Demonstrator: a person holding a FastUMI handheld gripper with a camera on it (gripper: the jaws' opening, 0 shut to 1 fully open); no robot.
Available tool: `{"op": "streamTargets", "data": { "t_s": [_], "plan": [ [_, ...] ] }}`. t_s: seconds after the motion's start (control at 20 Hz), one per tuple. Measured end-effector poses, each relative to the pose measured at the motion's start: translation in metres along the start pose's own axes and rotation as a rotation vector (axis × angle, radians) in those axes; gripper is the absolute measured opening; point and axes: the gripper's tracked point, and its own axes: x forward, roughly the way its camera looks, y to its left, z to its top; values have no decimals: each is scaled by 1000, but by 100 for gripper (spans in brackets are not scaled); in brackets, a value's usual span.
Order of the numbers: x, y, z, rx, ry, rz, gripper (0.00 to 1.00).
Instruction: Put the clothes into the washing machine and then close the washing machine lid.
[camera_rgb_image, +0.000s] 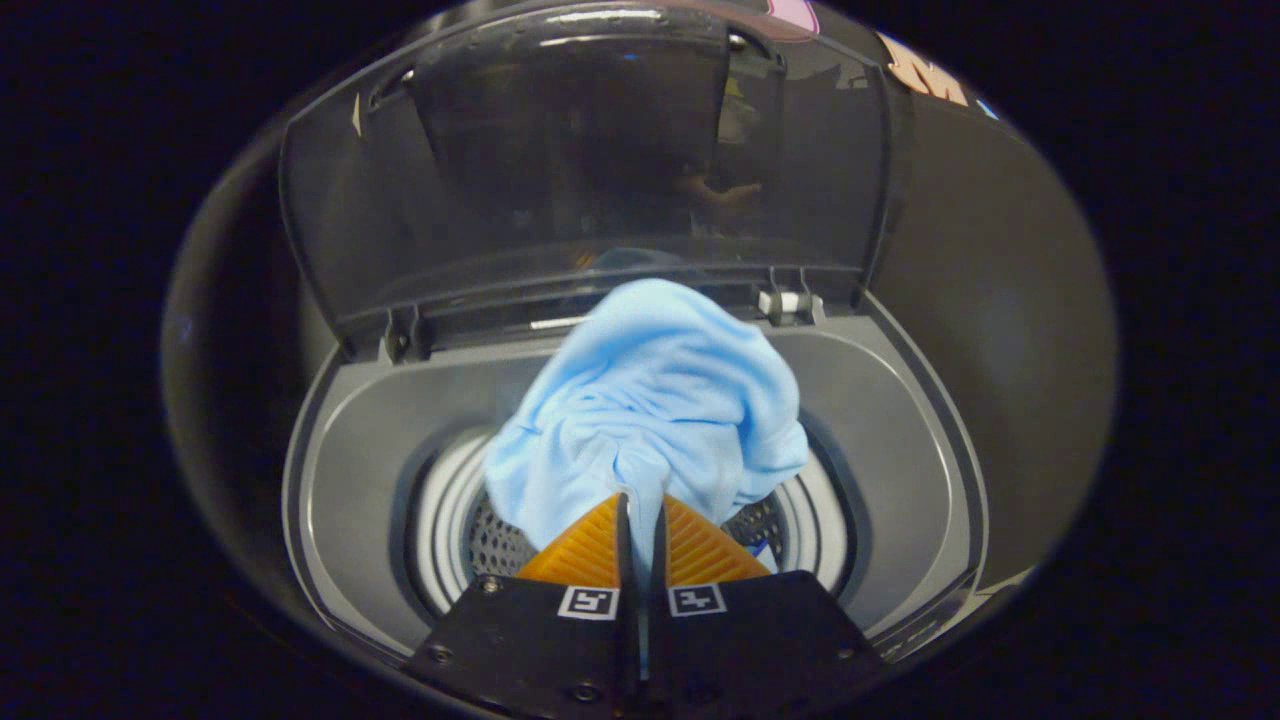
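Gripper (640, 505) clamped on one light-blue garment (650, 400), bunched over the drum opening (450, 530) of one top-load washing machine (900, 480), its single transparent lid (590, 170) upright behind.

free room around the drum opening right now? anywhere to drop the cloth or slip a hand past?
Crowded: the gripper, shut on the light blue garment, holds it over most of the drum opening. Free: drum slivers either side of the fingers, and the grey top deck between opening and rim. The raised lid blocks the back.
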Motion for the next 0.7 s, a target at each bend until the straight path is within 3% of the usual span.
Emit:
{"op": "streamTargets", "data": {
  "t_s": [0.2, 0.35, 0.45, 0.7],
  "plan": [
    [-3, -3, -8, -17, 19, -28, 10],
    [-7, 1, -23, -26, 70, -6, 14],
    [-10, 6, -15, 10, 22, 18, 19],
    [-40, 20, 12, 10, -102, 86, 71]
  ]
}}
